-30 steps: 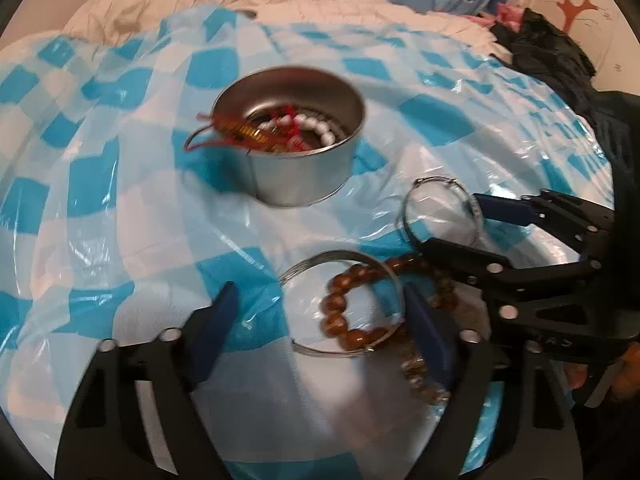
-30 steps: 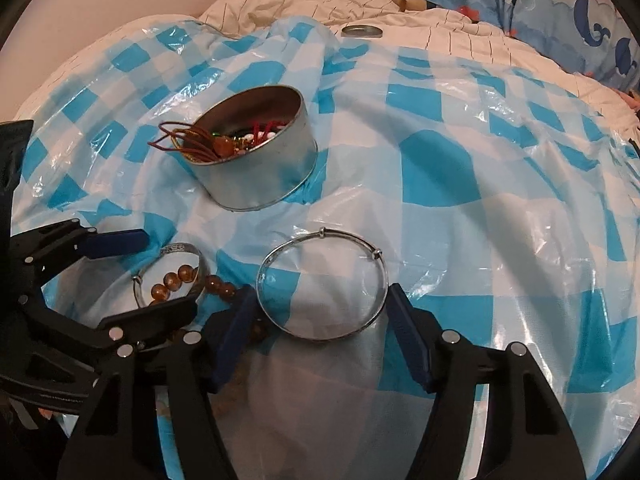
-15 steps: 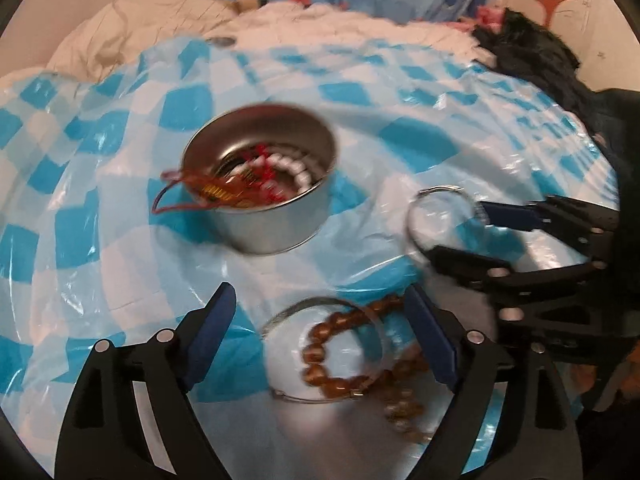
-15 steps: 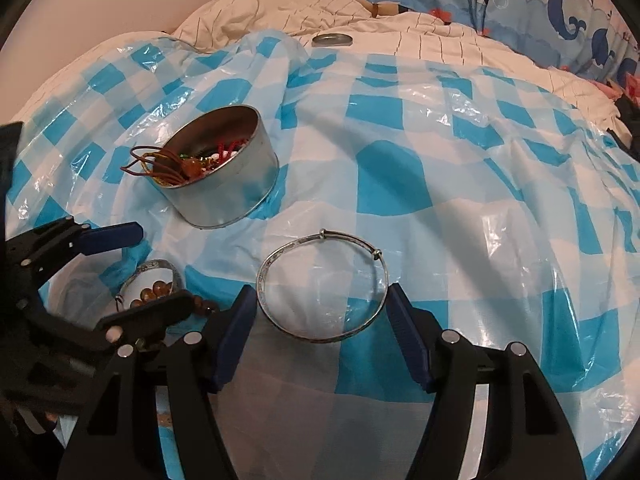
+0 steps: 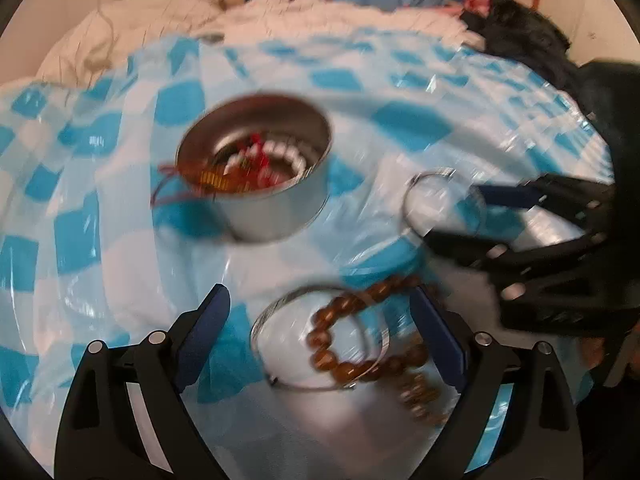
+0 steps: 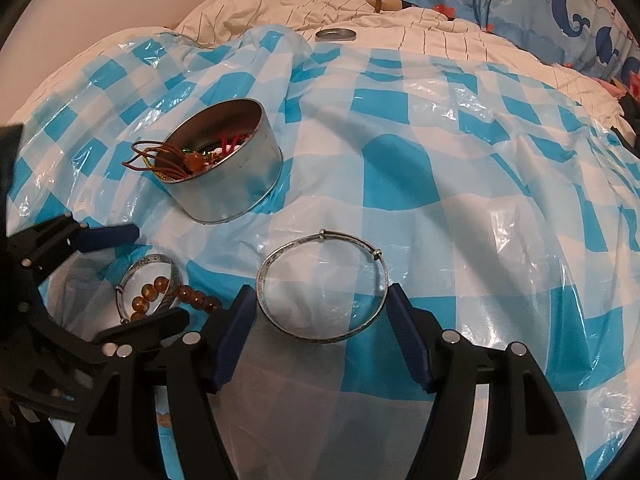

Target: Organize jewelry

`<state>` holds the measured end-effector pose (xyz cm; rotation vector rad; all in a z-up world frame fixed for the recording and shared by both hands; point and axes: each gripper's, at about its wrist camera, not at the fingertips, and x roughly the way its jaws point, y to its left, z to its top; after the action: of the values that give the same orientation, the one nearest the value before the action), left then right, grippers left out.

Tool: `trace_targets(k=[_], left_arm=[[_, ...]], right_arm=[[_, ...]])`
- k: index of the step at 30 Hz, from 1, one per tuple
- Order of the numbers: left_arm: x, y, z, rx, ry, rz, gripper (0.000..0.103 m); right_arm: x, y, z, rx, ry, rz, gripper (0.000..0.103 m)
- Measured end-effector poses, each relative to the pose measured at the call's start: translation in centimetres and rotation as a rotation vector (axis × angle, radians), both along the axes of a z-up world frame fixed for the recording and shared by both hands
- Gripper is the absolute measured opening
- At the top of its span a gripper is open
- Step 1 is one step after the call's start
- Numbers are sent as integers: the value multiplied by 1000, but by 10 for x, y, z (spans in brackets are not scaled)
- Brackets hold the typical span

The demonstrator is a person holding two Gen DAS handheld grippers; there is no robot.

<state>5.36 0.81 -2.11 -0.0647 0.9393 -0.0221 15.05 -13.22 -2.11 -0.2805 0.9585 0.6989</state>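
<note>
Right wrist view puts your thin silver bangle (image 6: 322, 286) flat on the blue-checked plastic sheet (image 6: 460, 184), between the right gripper (image 6: 320, 312)'s parted pads; whether they touch it, you cannot tell. Left of it, the left gripper (image 5: 320, 332) is opening around a wider bangle (image 5: 320, 338) and brown beads (image 5: 348, 344). Only this view shows the metal lid (image 6: 335, 34) on white bedding (image 6: 360, 4) beyond the tin (image 6: 224, 164).
</note>
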Motion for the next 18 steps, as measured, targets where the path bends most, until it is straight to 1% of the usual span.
trace_targets(k=[1,2,4,5,9,10,11,12,14,16,18], left_arm=[[1,0,1,-6,-6,-2,87],[2,1,-1,-9,7,3,88],[8,5,-14,-27,73,18,87],[8,6,-18,-41,91,19,87],[2,5,-19,-39,102,13,86],[1,5,-19,-42,102,18,85],[0,6,-19,-39,104,29,79],[0,8,-20,-37,106,38,70],[-1,13,-17,-55,107,51,63],[-3,17,-15,-81,102,60,62],[-4,16,-15,-74,100,57,62]], right_arm=[[0,0,0,-2,-1,0,65],[0,1,-1,-5,-1,1,66],[-1,3,-3,-18,0,4,66],[-2,3,-5,-25,-1,6,66],[-3,4,-6,-30,5,15,68],[-3,4,-7,-35,3,17,68],[-4,5,-7,-43,-4,22,68],[-4,6,-7,-43,-5,25,68],[-5,5,-6,-32,-2,29,66],[-5,5,-4,-20,-2,33,65],[-6,5,-3,-13,-5,36,65]])
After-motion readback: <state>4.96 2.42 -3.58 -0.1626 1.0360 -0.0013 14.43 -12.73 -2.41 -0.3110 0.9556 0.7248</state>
